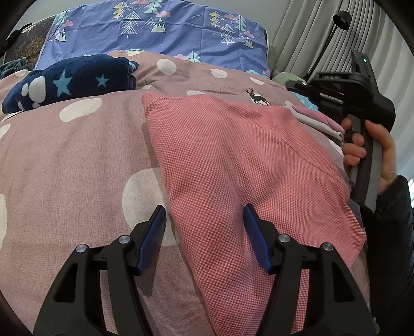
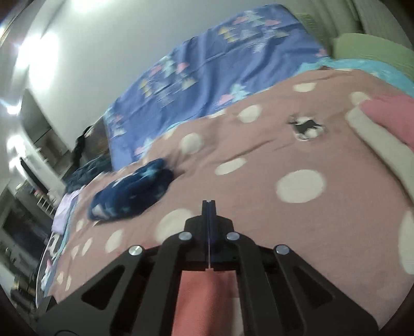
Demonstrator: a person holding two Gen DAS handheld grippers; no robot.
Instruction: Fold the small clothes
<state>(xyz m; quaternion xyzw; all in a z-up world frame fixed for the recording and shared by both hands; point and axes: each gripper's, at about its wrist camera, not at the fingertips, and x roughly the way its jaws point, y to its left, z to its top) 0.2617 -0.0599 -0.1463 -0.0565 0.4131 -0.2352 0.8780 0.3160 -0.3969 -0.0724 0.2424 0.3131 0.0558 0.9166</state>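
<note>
A red-and-white checked small garment (image 1: pixel 233 165) lies flat on the pink polka-dot duvet (image 1: pixel 77 160). My left gripper (image 1: pixel 204 214) is open just above the garment's near left edge, one blue finger on each side of that edge. My right gripper (image 2: pixel 208 206) is shut with its fingers pressed together; a strip of the red garment (image 2: pixel 204 302) shows beneath its body, but the frames do not show cloth between the fingertips. The right gripper's handle (image 1: pixel 362 134) appears at the garment's right side in the left wrist view.
A folded navy star-print piece (image 1: pixel 69 80) lies at the far left of the duvet, also in the right wrist view (image 2: pixel 129 191). Folded pink and white clothes (image 1: pixel 318 121) are stacked at the right. A blue tree-print pillow (image 1: pixel 155 28) lies behind. A black lamp (image 1: pixel 339 23) stands by the curtains.
</note>
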